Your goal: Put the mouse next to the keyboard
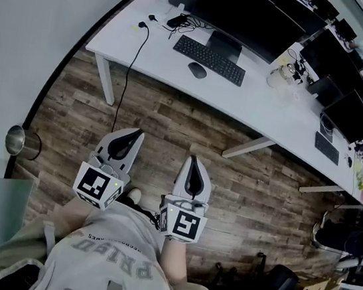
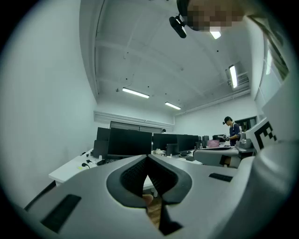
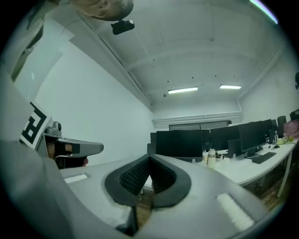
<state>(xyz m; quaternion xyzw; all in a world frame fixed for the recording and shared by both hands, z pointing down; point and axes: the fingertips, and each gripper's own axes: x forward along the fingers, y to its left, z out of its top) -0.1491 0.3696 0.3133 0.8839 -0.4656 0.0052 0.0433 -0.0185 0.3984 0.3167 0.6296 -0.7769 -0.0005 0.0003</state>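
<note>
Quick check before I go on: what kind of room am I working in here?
Most likely an open-plan office: a long white desk carries a row of dark monitors, with a keyboard and mouse at the nearest one, and strip lights run along the ceiling.

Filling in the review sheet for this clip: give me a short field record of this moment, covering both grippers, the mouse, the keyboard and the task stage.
left gripper: shut, empty, held level over the wooden floor
right gripper: shut, empty, level, beside the left one
mouse: black, on the white desk, on the keyboard's near side, close to it
keyboard: black, in front of a monitor
task stage: not started; both grippers well short of the desk
</note>
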